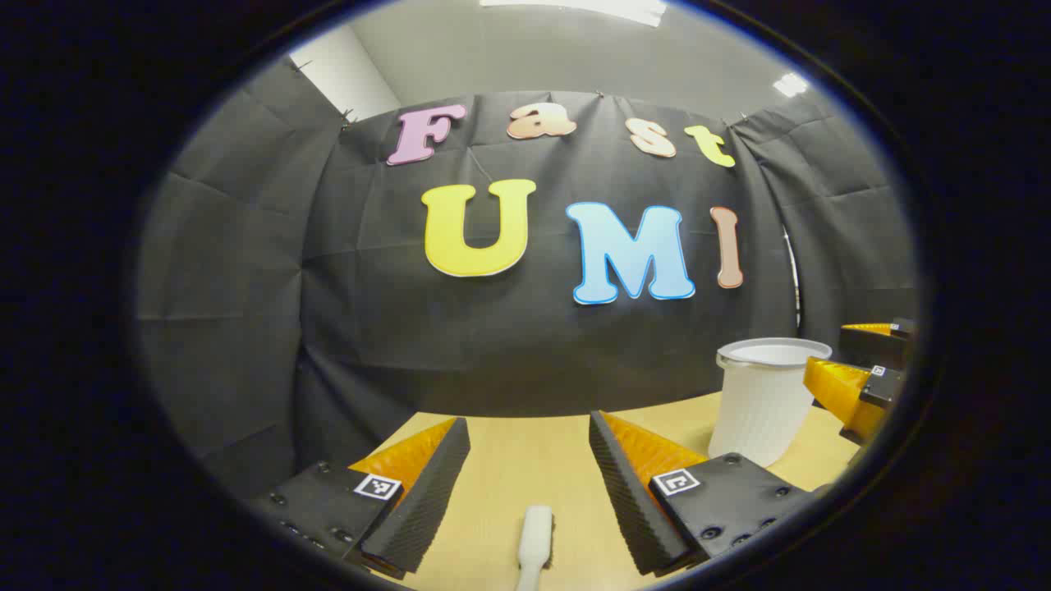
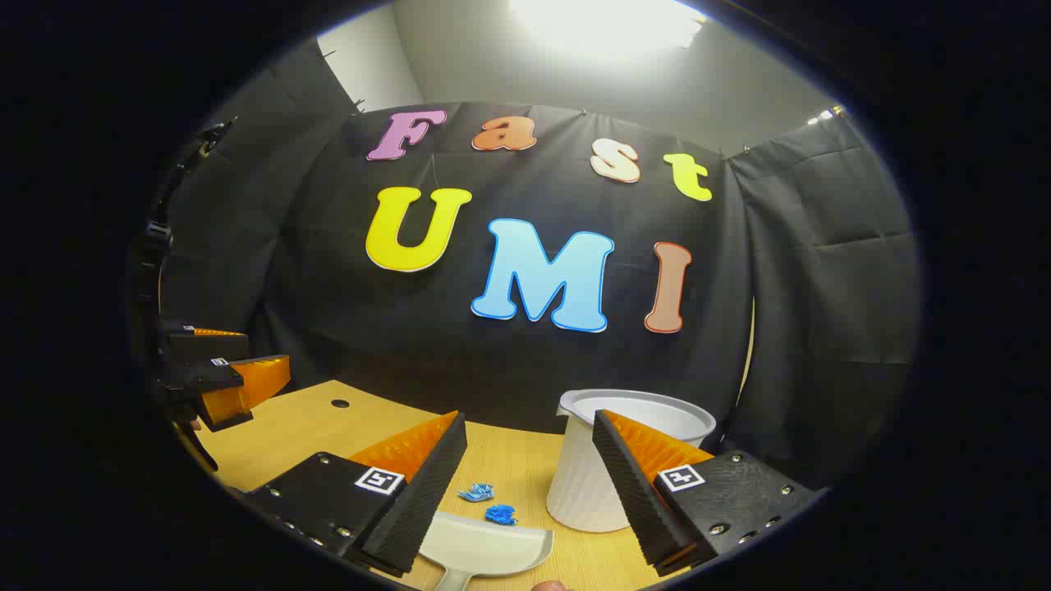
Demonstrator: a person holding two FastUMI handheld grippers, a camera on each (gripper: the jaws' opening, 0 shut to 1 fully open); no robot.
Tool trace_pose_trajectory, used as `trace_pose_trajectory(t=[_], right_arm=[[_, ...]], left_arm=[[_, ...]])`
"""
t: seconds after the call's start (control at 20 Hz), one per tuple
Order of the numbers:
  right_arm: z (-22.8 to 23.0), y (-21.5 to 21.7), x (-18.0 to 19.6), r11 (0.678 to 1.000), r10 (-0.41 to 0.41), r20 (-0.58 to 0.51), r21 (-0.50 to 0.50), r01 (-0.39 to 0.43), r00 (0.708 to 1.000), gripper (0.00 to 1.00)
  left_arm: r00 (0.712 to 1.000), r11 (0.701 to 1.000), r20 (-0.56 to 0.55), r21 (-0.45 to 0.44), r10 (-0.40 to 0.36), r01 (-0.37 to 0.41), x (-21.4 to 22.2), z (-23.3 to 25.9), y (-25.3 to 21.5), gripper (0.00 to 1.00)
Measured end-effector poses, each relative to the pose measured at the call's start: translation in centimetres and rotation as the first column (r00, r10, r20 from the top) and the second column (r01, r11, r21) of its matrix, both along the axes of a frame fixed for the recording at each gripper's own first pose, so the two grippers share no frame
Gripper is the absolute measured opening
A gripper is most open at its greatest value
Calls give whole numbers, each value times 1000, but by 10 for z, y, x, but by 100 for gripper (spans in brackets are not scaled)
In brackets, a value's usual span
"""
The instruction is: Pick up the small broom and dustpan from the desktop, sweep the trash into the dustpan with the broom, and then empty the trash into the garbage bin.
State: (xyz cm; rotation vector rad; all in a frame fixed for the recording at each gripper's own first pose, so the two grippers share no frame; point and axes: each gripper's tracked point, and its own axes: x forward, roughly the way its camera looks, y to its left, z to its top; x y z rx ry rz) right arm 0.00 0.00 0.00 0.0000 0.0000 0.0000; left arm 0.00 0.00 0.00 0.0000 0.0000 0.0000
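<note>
Left gripper view, jaws: the left gripper (image 1: 530, 464) hangs above the wooden desktop (image 1: 525, 451), fingers spread wide and holding nothing.
Left gripper view, broom: a white handle end (image 1: 535, 535), most likely the small broom's, lies on the desktop at the near edge, between the two fingers but touching neither.
Left gripper view, bin: the white garbage bin (image 1: 764, 402) stands upright to the far right; the right gripper (image 1: 862, 369) shows just beyond it at the right edge.
Right gripper view, jaws: the right gripper (image 2: 530, 460) is likewise released, fingers apart, with nothing between them.
Right gripper view, dustpan: the pale dustpan (image 2: 484, 546) lies flat at the near edge, between the fingers, its mouth facing away.
Right gripper view, trash: two blue scraps (image 2: 488, 502) sit just beyond the pan's lip, left of the bin (image 2: 608, 468).
Right gripper view, other hand: the left gripper (image 2: 222, 369) hovers at the far left over the desktop (image 2: 304, 427).
Step in hand: judged as the opening pick-up; neither tool is yet gripped.
Next move: each gripper likely needs to drop and clench on its handle before sweeping.
</note>
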Motion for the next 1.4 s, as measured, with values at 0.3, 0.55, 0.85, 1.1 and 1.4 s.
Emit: trace_pose_trajectory(t=[0.3,0.55,0.85,1.1,1.4], right_arm=[[-15,9,8,999,12,-71,42,-9,997,96],[-24,3,17,1000,12,-127,-5,-12,992,97],[-53,15,19,997,77,-236,0,-79,969,97],[-87,28,5,991,131,-357,66,-115,925,97],[-132,31,-16,988,152,-519,115,-108,841,98]], left_arm=[[999,999,-23,17,-38,39,16,-12,-11,96],[996,997,-70,41,-63,66,32,-34,-17,95],[976,991,-199,77,-89,106,39,-83,-26,97],[931,990,-350,57,-101,129,28,-124,-29,99],[869,987,-483,51,-111,155,21,-164,-29,90]])
